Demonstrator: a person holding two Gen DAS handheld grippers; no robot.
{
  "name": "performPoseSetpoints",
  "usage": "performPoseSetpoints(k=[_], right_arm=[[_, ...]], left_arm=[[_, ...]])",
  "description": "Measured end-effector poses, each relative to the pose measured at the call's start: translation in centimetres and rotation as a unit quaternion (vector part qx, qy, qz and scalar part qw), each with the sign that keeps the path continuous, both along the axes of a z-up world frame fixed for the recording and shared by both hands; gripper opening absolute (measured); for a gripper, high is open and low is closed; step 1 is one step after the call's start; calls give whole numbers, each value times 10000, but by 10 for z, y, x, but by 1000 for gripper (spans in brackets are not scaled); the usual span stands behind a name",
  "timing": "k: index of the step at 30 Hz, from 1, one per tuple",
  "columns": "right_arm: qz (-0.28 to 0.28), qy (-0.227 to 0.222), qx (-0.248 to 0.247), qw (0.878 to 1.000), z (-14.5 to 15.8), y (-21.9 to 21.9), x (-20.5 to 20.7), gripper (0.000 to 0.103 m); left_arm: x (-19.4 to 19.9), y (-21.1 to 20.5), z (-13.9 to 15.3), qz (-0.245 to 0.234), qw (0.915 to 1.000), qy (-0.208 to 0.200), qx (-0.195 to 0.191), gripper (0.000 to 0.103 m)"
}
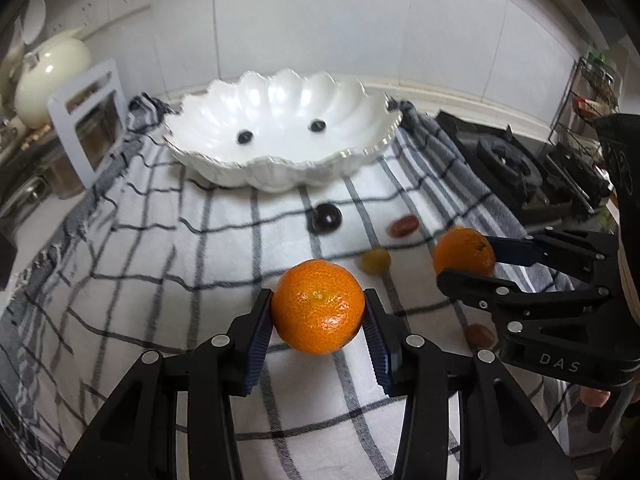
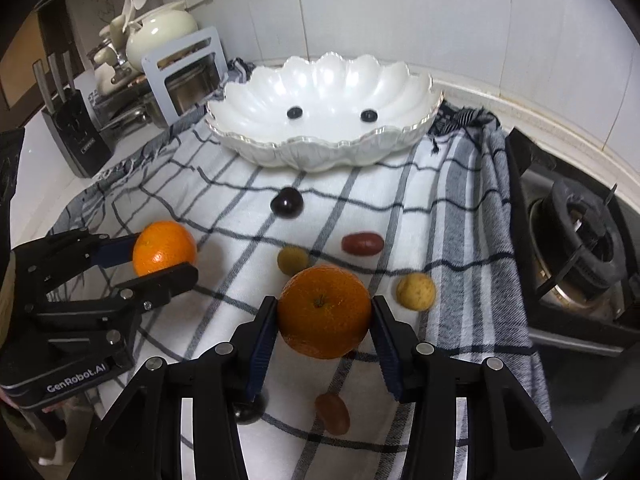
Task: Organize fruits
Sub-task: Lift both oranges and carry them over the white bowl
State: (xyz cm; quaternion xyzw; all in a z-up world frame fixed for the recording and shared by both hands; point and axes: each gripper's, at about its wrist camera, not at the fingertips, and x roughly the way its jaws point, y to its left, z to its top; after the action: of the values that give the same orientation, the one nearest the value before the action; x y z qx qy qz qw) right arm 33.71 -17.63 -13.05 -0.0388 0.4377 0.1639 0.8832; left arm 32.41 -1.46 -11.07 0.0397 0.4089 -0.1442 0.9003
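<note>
Both grippers (image 1: pixel 319 320) (image 2: pixel 324 322) clamp oranges (image 1: pixel 319 306) (image 2: pixel 325 311) above grapes (image 2: pixel 286 201) strewn before bowl (image 2: pixel 320 92).

The two oranges (image 1: pixel 318 306) (image 2: pixel 325 312) are bright orange with tiny dots on the skin. The bowl (image 1: pixel 280 120) is shiny white with two dark little fruits (image 1: pixel 244 136) inside. The cloth (image 1: pixel 160 260) is white with dark blue-grey lines that make squares. Each claw (image 1: pixel 318 320) (image 2: pixel 325 324) is black with dark blue pads (image 1: pixel 258 344). One small fruit (image 2: pixel 416 291) is yellow, one (image 2: pixel 362 242) is red-brown, and one (image 2: pixel 286 201) is almost black.
</note>
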Motion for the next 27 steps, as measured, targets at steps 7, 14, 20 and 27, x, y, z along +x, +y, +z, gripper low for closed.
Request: performPoseSetpoints(k=[7,14,20,27], right_arm=[[-43,-332,53,9994,21,0,2,47],[-69,-692,156,9975,45,1,10,47],[-136,-978,234,9948,64,2,20,47],[-140,-1173,314,9925,82,4,40,47]], left_arm=[[1,7,24,110,9992,-370,-25,43],[2,11,49,197,9969,-754,-68,43],[10,14,67,278,9945,-1001,-118,43],[29,17,84,354,9926,-1143,-207,43]])
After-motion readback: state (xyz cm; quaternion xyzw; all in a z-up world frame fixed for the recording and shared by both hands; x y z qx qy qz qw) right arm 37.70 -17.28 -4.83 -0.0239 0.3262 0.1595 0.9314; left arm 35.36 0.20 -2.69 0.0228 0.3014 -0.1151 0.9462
